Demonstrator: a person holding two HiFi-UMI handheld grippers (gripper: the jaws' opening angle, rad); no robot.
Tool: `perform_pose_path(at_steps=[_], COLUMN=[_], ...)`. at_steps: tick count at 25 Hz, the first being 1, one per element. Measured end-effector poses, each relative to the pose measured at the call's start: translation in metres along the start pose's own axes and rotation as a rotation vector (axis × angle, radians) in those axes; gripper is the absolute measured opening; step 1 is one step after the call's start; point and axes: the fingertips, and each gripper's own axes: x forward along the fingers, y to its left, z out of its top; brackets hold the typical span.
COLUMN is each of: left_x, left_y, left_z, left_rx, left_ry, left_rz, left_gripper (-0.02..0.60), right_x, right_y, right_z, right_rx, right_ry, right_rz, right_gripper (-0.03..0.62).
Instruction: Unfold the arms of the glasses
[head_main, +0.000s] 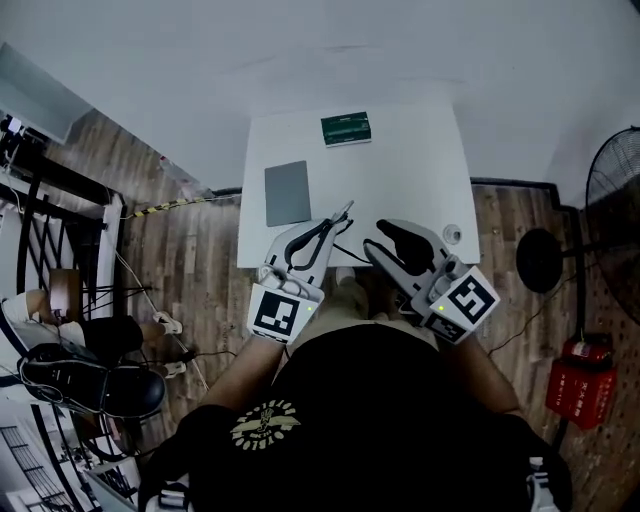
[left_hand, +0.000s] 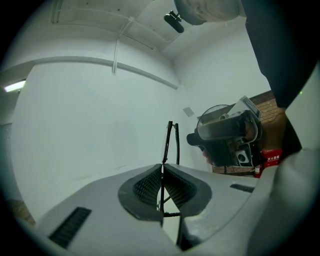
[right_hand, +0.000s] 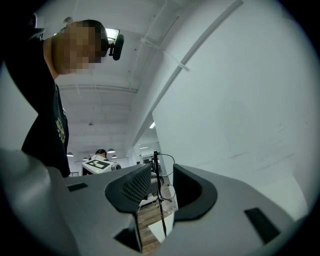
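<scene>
The glasses (head_main: 316, 236) are thin and black, held over the front edge of the white table (head_main: 400, 170). My left gripper (head_main: 318, 238) is shut on their frame. In the left gripper view the pads pinch the thin frame and a folded arm of the glasses (left_hand: 170, 142) sticks straight up past my left gripper (left_hand: 161, 172). My right gripper (head_main: 388, 248) stands just to the right, open. In the right gripper view the glasses (right_hand: 156, 167) show in the gap of my right gripper (right_hand: 162, 182), with a wire lens rim behind; neither pad touches them.
A green box (head_main: 346, 128) lies at the table's far edge and a grey pad (head_main: 287, 192) at its left. A small round white object (head_main: 452, 233) sits near the front right corner. A standing fan (head_main: 610, 180) and a red box (head_main: 580, 380) are on the floor at the right.
</scene>
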Motion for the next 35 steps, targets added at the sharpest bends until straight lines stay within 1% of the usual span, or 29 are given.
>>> perform_pose_path(at_steps=[2, 4, 7, 10, 12, 14, 15, 21, 24, 28, 31, 35], left_x=[0.006, 0.012, 0.018, 0.019, 0.02, 0.023, 0.024, 0.025, 0.029, 0.031, 0.035, 0.033], left_y=[-0.008, -0.018, -0.027, -0.03, -0.031, -0.03, -0.03, -0.027, -0.027, -0.029, -0.028, -0.025], left_z=[0.002, 0.002, 0.005, 0.006, 0.006, 0.006, 0.005, -0.001, -0.004, -0.012, -0.013, -0.013], left_rx=[0.058, 0.088, 0.078, 0.071, 0.076, 0.082, 0.082, 0.102, 0.141, 0.185, 0.226, 0.271], left_ry=[0.01, 0.021, 0.005, 0.006, 0.008, 0.009, 0.01, 0.03, 0.05, 0.052, 0.075, 0.102], left_rz=[-0.026, -0.047, -0.055, -0.067, -0.076, -0.079, -0.078, -0.068, -0.068, -0.07, -0.085, -0.092], left_gripper=[0.02, 0.02, 0.02, 0.02, 0.02, 0.02, 0.02, 0.02, 0.02, 0.02, 0.02, 0.02], right_x=[0.004, 0.002, 0.002, 0.007, 0.009, 0.009, 0.008, 0.007, 0.004, 0.0, 0.001, -0.001], right_y=[-0.001, -0.003, -0.006, -0.005, -0.004, -0.007, -0.008, -0.011, -0.017, -0.021, -0.026, -0.027], right_z=[-0.003, -0.005, -0.006, -0.004, -0.004, -0.006, -0.006, -0.012, -0.015, -0.021, -0.019, -0.024], right_rx=[0.004, 0.008, 0.02, 0.042, 0.033, 0.006, -0.004, -0.017, -0.023, -0.019, -0.008, -0.022], right_ry=[0.009, 0.018, 0.022, 0.032, 0.023, 0.025, 0.022, 0.067, 0.063, 0.088, 0.101, 0.129], right_rz=[0.006, 0.005, 0.004, -0.008, -0.005, -0.011, -0.009, -0.023, -0.009, -0.015, -0.02, -0.011], right_gripper=[0.123, 0.123, 0.123, 0.118, 0.092, 0.03, 0.02, 0.017, 0.017, 0.017, 0.017, 0.017])
